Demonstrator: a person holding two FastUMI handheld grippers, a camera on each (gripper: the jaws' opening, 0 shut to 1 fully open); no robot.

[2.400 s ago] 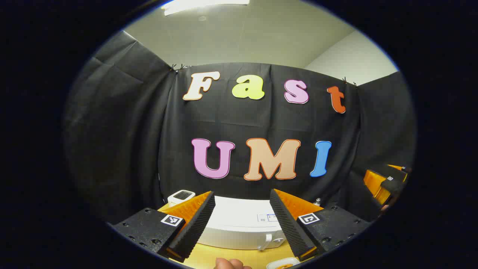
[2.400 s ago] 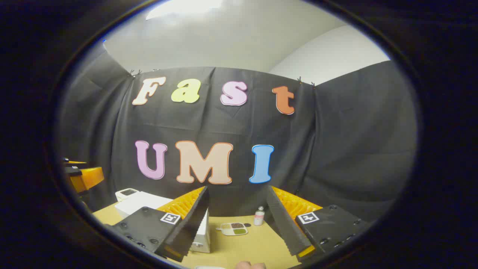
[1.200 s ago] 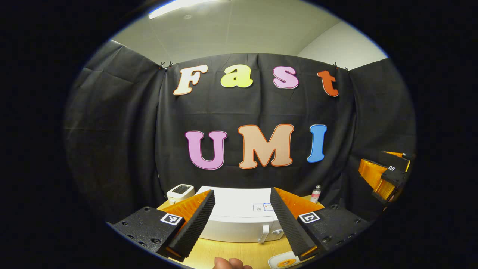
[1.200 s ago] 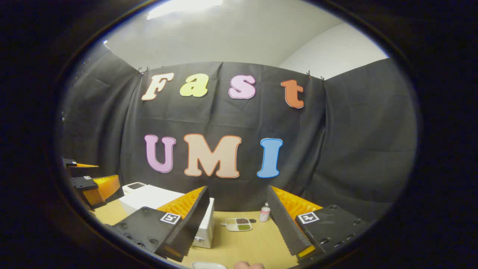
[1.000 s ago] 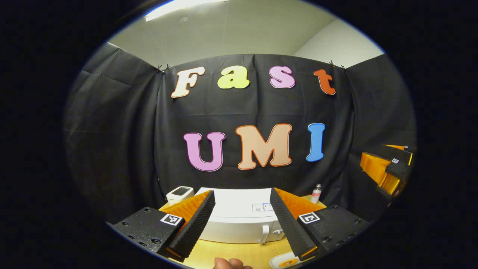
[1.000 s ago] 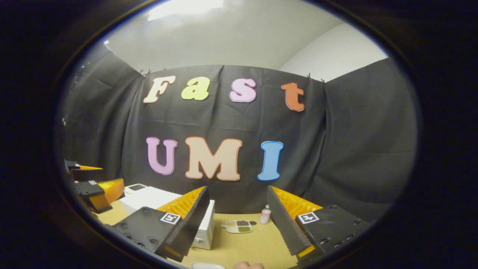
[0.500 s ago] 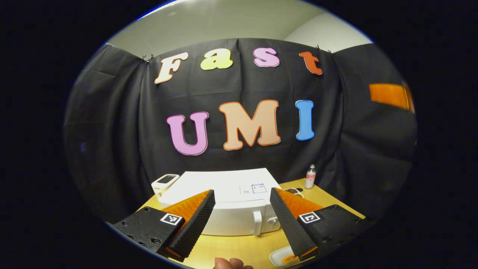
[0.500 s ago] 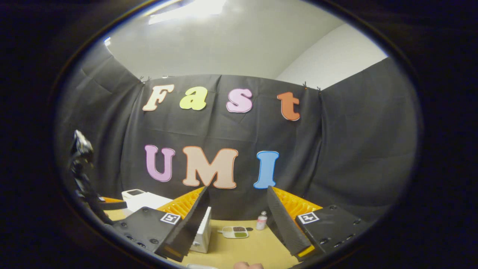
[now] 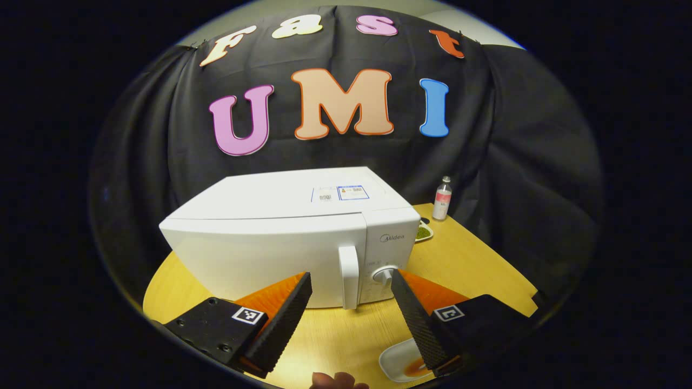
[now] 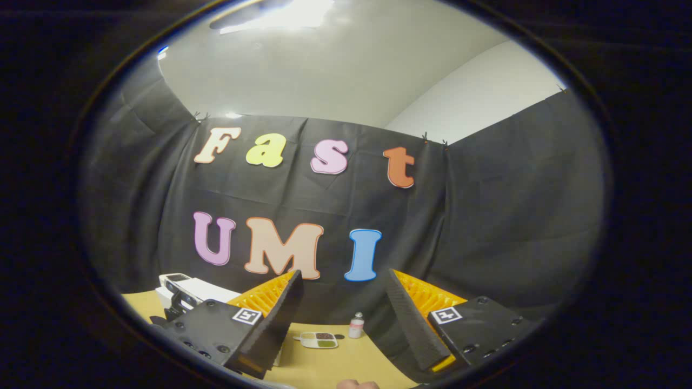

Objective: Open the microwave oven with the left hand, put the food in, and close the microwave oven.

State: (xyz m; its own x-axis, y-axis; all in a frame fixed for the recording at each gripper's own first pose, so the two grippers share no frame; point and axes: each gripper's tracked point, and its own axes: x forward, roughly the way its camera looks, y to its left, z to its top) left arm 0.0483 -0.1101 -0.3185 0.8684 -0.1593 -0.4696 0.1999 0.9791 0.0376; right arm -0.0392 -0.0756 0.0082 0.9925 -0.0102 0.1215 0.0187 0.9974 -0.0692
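Left tool [image 9: 350,302], fingers spread and holding nothing, is partly hiding the food plate [image 9: 397,361] on the surface [image 9: 465,265]; beyond, the closed microwave oven [image 9: 292,237] is standing. Right tool [image 10: 344,305] is likewise gaping, empty.

The microwave [image 9: 281,237] looks like smooth white painted metal or plastic with a soft sheen, plus a glossy plastic door handle [image 9: 349,275]. The worktop [image 9: 476,265] is pale wood-look laminate, fairly matt. The left claw [image 9: 350,302] has matt black ribbed pads [image 9: 281,319] backed by orange plastic. The plate [image 9: 397,359] looks glossy white, and the little bottle [image 9: 442,192] is clear plastic.
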